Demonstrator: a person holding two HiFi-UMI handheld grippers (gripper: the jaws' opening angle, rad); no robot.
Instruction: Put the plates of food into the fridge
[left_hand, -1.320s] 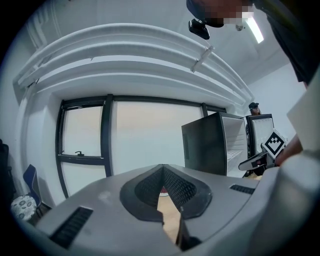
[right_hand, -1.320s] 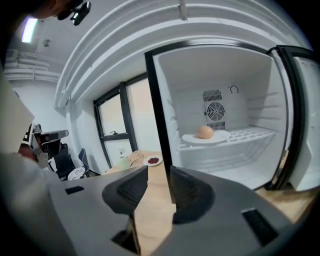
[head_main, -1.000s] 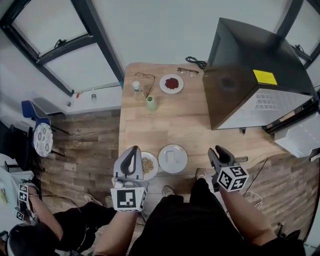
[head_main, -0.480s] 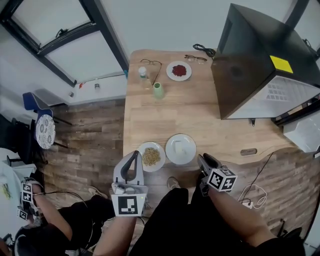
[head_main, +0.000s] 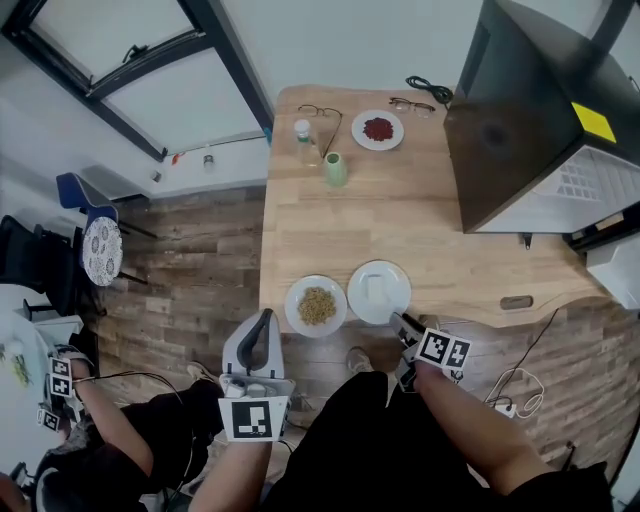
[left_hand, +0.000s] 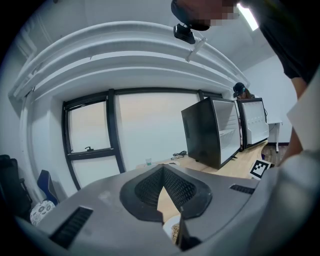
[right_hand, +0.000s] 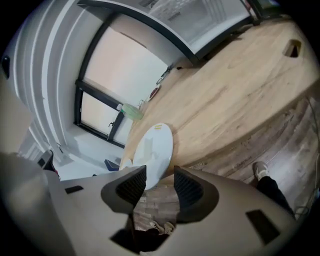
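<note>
**Though the right tool (head_main: 403, 322) is at a plate, nothing is stored yet**

As the head view has it, the task has barely begun. The brown-food plate (head_main: 316, 306) and the white plate (head_main: 379, 292) sit side by side at the near edge of the desk (head_main: 400, 220). The red-food plate (head_main: 379, 129) lies at the far end, well apart from them. The fridge (head_main: 530, 110) stands at the right, and all three plates are left to move. The left tool (head_main: 265, 320) hangs off the desk, near the brown-food plate.

The left tool view shows that tool's tips meeting on nothing. It alone shows white shelves in the fridge's front, so the door seems open.

The right tool view gives what the head view cannot: the jaws are apart and opening. The white plate's near rim lies at their mouth, beside one pad, and I judge it not pinched.
</note>
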